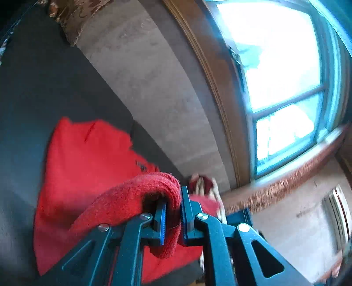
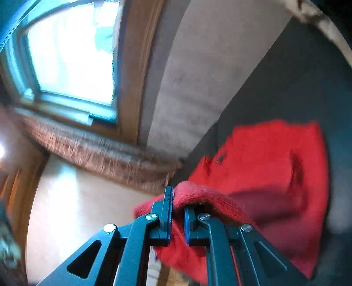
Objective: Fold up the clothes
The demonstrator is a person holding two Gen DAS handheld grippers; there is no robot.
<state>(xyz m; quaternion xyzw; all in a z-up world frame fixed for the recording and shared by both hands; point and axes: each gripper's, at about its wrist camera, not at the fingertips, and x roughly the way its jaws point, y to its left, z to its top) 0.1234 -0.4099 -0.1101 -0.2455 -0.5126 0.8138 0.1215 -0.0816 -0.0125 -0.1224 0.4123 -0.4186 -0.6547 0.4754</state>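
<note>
A red knitted garment [image 1: 88, 158] hangs lifted in front of a dark surface [image 1: 33, 92]. My left gripper [image 1: 173, 204] is shut on a thick rolled edge of the red garment, with the knit bulging over its left finger. In the right wrist view the same red garment [image 2: 270, 158] spreads to the right. There my right gripper [image 2: 177, 206] is shut on another part of the thick edge, the fabric pinched between its blue pads. A small dark mark, perhaps a button [image 2: 220, 158], shows on the fabric. Both views are blurred.
A bright window [image 1: 275, 72] with a wooden frame and a sill [image 2: 99, 154] stands beyond a grey wall [image 1: 154, 88]. Some red and white cloth [image 1: 201, 182] lies past the left gripper. A patterned fabric edge [image 1: 72, 15] shows at the top.
</note>
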